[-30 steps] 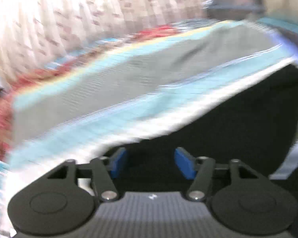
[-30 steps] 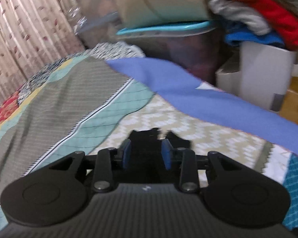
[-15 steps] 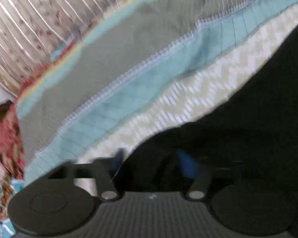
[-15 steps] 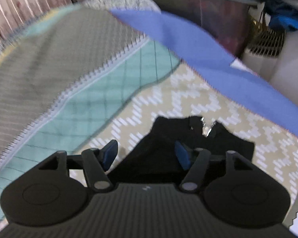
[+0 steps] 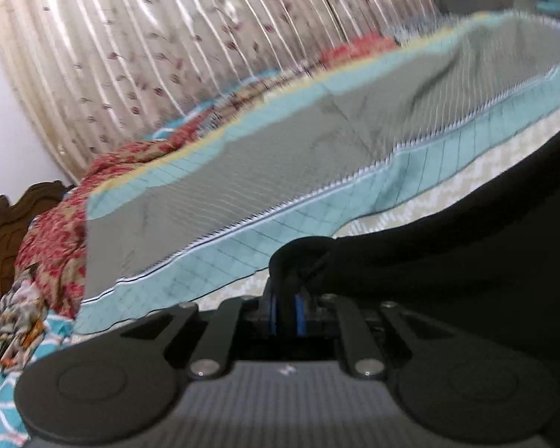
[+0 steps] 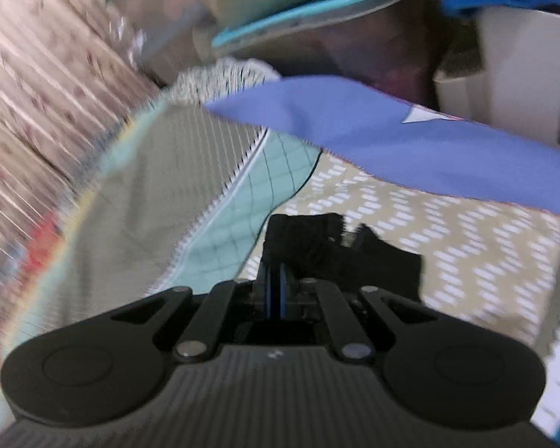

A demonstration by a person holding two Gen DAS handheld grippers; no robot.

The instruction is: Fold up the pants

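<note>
Left gripper: at the lower centre of the left wrist view we see its blue pads drawn tight together, a fold of black cloth pinched between them. Its jaws have just been closing.
Right gripper: at the lower centre of the right wrist view we find its pads likewise pressed together on a bunched edge of the same black cloth, its jaws also having just closed.
Pants: black. In the left wrist view we note them filling the right and lower right of the frame, a small loop of cloth rising just above the pads. In the right wrist view a crumpled part sits at centre, just above the gripper, over the zigzag-patterned part of the cover.
Bed cover: patchwork of grey, teal grid and beige zigzag panels. We see it crossing the middle of both views, under the pants.
Blue cloth: we log a plain blue band running from centre to the right edge of the right wrist view, above the pants and apart from them.
Curtain: pale, pleated, with small leaf marks, in the upper left of both views.
Storage boxes: blurred, in the upper part of the right wrist view, with a teal lid edge showing.
Headboard: dark carved wood at the left edge of the left wrist view.
</note>
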